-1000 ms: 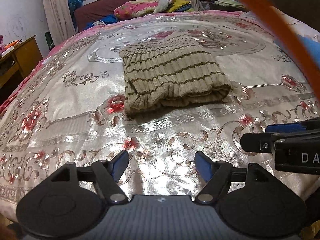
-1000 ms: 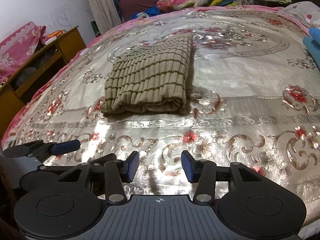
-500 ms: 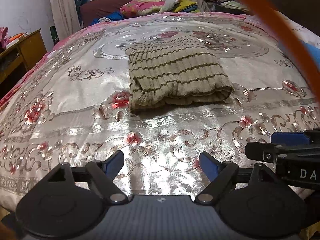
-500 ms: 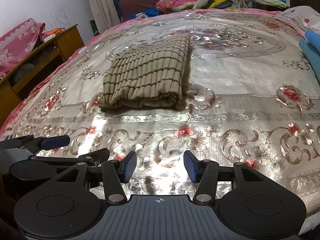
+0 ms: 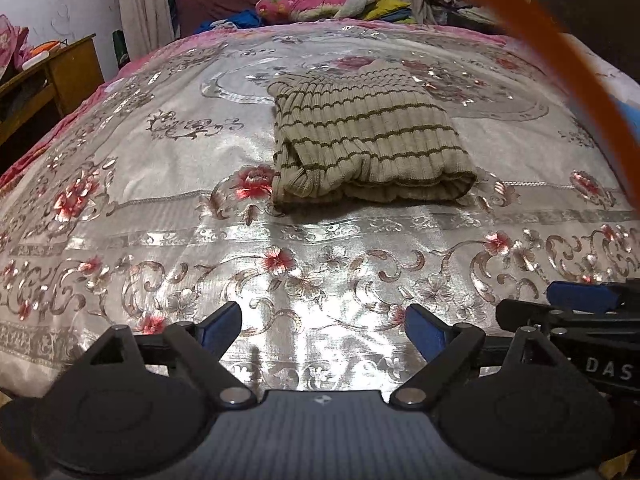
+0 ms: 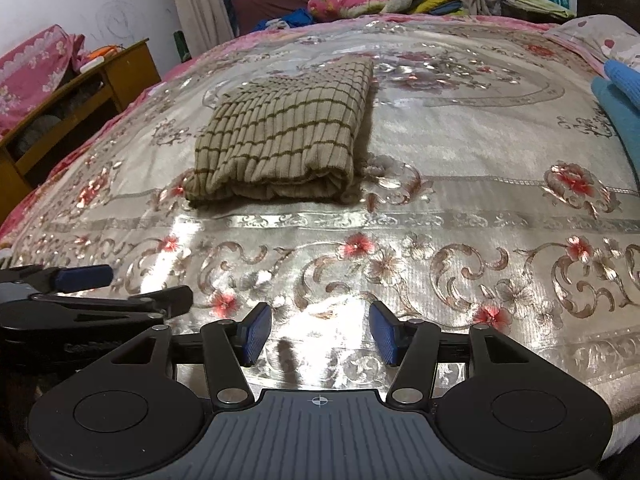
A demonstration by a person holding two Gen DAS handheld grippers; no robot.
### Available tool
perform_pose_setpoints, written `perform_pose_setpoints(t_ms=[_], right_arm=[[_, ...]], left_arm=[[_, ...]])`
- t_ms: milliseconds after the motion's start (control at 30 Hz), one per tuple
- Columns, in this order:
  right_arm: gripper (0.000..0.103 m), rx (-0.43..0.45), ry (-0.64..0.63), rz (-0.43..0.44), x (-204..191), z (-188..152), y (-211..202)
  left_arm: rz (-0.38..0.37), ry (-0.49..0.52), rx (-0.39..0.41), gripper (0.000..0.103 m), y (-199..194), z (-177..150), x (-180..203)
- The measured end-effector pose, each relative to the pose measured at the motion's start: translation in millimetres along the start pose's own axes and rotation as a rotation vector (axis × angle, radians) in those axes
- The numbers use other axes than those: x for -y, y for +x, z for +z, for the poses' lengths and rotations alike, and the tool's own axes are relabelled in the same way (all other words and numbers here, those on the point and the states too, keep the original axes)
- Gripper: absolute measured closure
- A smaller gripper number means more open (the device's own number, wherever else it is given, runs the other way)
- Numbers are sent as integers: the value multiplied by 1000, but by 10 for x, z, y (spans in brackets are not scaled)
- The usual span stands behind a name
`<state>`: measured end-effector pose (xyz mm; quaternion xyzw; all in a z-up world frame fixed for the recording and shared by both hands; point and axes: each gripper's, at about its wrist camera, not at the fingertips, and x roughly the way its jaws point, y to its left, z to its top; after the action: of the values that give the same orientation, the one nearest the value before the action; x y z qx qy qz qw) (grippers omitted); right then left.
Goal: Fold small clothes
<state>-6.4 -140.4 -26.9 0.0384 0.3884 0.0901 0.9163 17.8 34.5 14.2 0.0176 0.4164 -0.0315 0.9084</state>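
A beige ribbed sweater with thin brown stripes (image 5: 364, 136) lies folded into a rectangle on the silver floral bedspread (image 5: 160, 184). It also shows in the right wrist view (image 6: 288, 132). My left gripper (image 5: 322, 330) is open and empty, hovering over the near edge of the bed, well short of the sweater. My right gripper (image 6: 320, 334) is open and empty, beside it to the right. Each gripper shows at the edge of the other's view.
A blue cloth (image 6: 618, 100) lies at the bed's right edge. A wooden desk (image 6: 80, 92) stands left of the bed. Pillows and heaped bedding (image 5: 320, 0) lie at the far end. An orange cable (image 5: 560, 80) crosses the left wrist view's upper right.
Both grippers have drawn back from the sweater toward the near bed edge. The jaws of both have opened wider. The sweater has not moved.
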Motion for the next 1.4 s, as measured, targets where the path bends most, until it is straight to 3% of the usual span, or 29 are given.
perform_pose_setpoints(t_ms=[1400], right_arm=[[45,21,2,-32,-17,-24,-11]], left_arm=[[7,-21,8,9,-30,-92,32]])
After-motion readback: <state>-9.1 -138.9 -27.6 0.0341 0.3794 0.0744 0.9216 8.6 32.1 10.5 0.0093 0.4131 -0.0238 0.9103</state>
